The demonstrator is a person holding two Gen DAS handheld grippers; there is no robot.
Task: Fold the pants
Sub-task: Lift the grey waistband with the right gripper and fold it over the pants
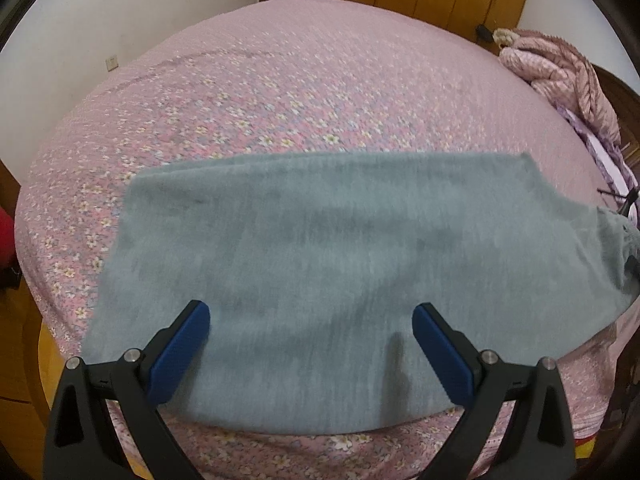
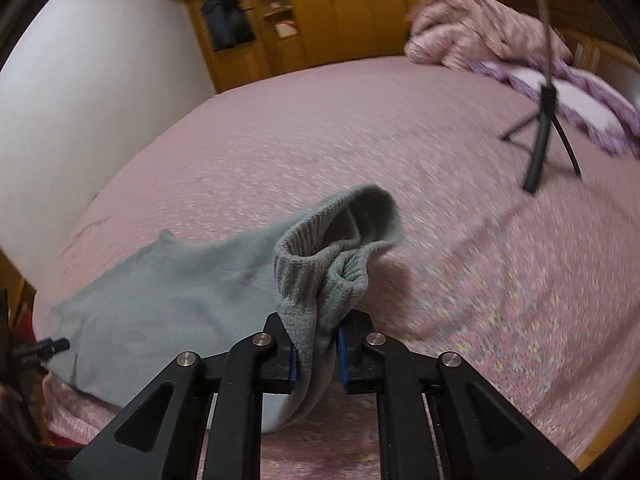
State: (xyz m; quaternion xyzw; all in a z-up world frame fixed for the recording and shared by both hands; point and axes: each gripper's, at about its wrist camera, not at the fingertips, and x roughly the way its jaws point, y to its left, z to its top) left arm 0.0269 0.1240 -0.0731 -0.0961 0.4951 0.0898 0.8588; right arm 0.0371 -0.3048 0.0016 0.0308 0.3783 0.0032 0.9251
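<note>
- pants (image 1: 320,272): grey-green knit, spread flat on the pink floral bed (image 1: 280,100), near its front edge. Look soft, light and limp; will likely sag and drag wherever unsupported.
- Best hold, I'd say: ribbed cuff or waistband. Thicker there, less slip than the plain knit.
- left gripper (image 1: 311,320): hovers low over the near part of the pants, pointing across the bed. Jaws spread wide, nothing between them.
- right gripper (image 2: 316,356): at the pants' right end, low near the bed. Jaws clenched on the bunched ribbed cuff (image 2: 340,248), which stands up above them, clear of the bed.
- tripod (image 2: 544,120): on the bed, well right of the pants. Blurred.
</note>
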